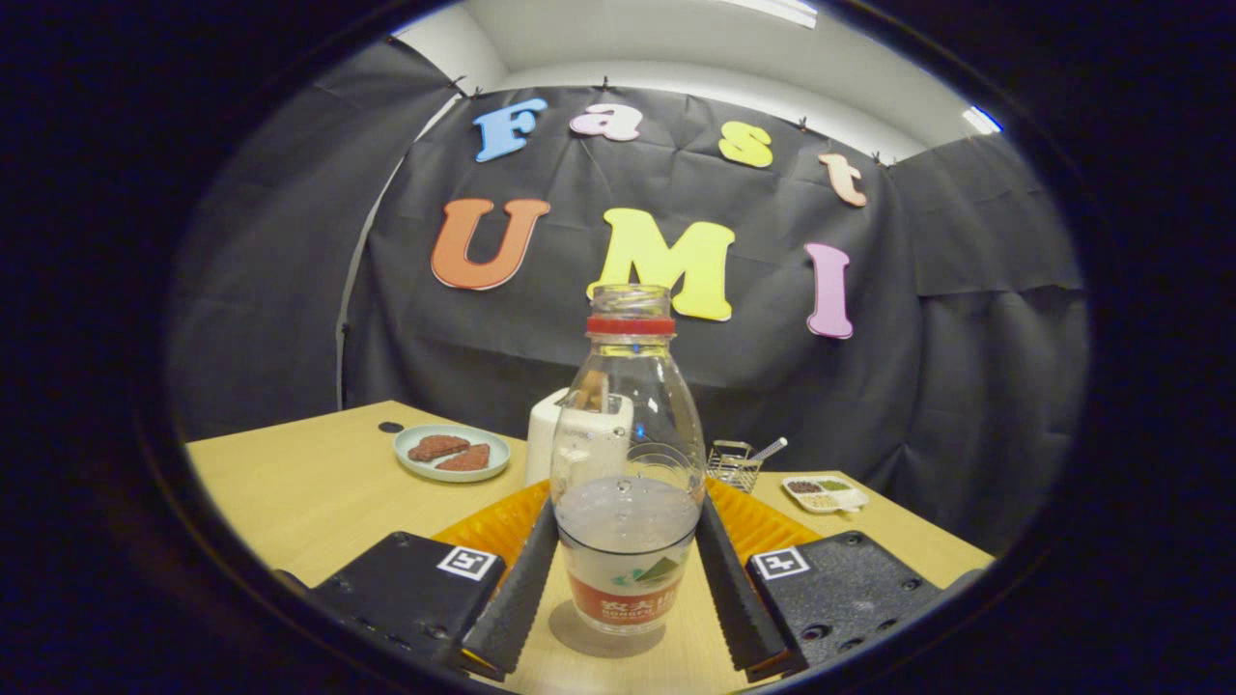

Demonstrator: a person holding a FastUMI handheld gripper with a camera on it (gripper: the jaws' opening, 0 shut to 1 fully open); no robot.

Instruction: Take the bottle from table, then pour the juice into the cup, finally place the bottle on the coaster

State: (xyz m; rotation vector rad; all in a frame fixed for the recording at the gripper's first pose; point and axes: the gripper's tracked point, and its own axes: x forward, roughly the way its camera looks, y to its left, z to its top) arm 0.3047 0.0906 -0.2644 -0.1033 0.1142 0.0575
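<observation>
Two fingers of the gripper (626, 579) are seen flanking the bottle (628, 463); both appear pressed against its lower sides, so it is judged as clenched on the bottle. Bottle is held upright between the fingers, long axis vertical, cap off, red neck ring on top, base just above the wooden table (290, 483) with a shadow under it. Roughly a third of cloudy pale juice is seen inside, level just above the label.

Straight beyond the bottle, seen through its clear wall, a cup (666, 468) is made out, apparently on an orange ridged coaster (492, 526) spreading to both sides behind the fingers. Contents of the cup cannot be told. Pour is judged to need a forward carry and tip.

Further back: a white box (546, 434), a plate (452, 452) with two reddish-brown pieces, a small wire rack (731, 465), a divided dish (826, 493) of small bits.
</observation>
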